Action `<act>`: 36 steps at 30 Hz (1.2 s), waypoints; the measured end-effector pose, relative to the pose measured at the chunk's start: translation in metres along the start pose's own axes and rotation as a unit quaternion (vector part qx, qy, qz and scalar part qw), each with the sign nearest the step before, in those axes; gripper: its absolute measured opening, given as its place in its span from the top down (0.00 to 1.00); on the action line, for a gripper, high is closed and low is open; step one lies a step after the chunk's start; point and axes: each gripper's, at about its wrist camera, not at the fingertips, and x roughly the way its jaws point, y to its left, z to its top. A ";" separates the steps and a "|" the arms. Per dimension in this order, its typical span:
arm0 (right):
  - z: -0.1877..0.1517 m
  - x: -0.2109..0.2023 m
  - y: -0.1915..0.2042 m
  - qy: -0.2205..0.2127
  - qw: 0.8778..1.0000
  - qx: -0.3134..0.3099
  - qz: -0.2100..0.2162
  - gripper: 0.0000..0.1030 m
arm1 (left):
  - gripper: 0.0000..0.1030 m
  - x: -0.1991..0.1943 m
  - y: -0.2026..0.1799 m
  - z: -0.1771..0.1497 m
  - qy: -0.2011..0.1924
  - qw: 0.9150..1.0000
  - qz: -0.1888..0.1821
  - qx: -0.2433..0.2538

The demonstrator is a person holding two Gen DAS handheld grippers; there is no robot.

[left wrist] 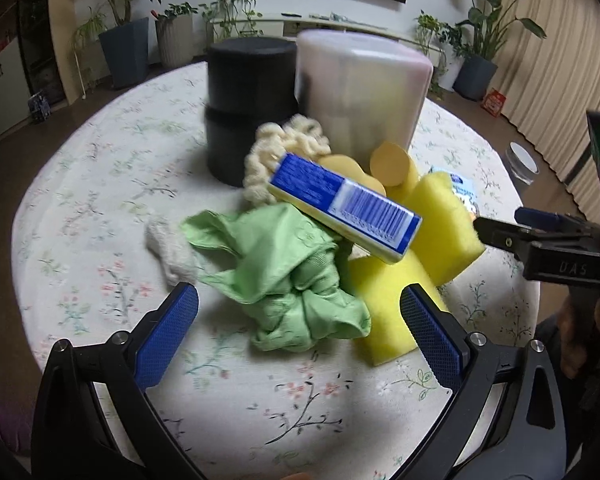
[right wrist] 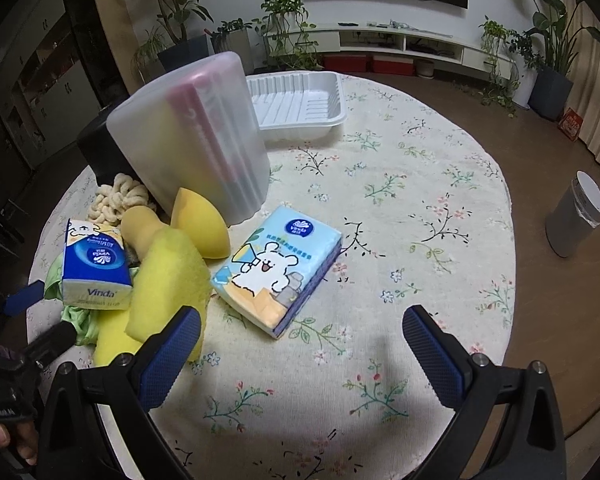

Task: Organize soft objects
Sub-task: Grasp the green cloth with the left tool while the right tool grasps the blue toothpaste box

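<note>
While hovering: left gripper [left wrist: 299, 306] agape | right gripper [right wrist: 302, 326] agape

Left gripper [left wrist: 299, 300] jaws spread wide, empty, hovering near table's front edge. Right gripper [right wrist: 302, 322] likewise wide apart, empty, hovering.

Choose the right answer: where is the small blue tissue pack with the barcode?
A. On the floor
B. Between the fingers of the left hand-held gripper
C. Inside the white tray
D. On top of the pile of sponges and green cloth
D: the blue tissue pack rests tilted on the yellow sponge and green cloth, not in any hand-held gripper.
</note>
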 end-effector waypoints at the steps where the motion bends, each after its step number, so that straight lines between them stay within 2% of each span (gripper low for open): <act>1: 0.001 0.002 0.000 0.002 1.000 0.000 0.000 0.00 | 0.01 0.004 0.000 -0.001 0.005 1.000 0.001 -0.001; 6: 0.005 0.011 -0.002 0.017 1.000 0.008 0.013 0.00 | 0.02 0.018 0.005 0.000 0.019 1.000 0.008 -0.020; 11: 0.009 0.019 -0.002 0.029 0.999 0.019 0.021 0.00 | 0.03 0.026 0.014 -0.001 0.026 0.998 -0.013 -0.050; 14: 0.014 0.024 -0.003 0.033 0.999 0.031 0.029 0.00 | 0.08 0.027 0.016 -0.001 0.027 0.997 -0.025 -0.060; 21: 0.023 0.041 -0.004 0.058 0.997 0.047 0.033 0.00 | 0.13 0.030 0.020 -0.001 0.022 0.997 -0.033 -0.071; 28: 0.026 0.045 0.001 0.051 0.998 0.043 0.024 0.00 | 0.17 0.034 0.025 0.003 0.016 0.997 -0.033 -0.071; 36: 0.029 0.051 0.006 0.048 0.998 0.028 0.022 0.00 | 0.34 0.031 0.029 0.000 0.011 0.995 -0.064 -0.078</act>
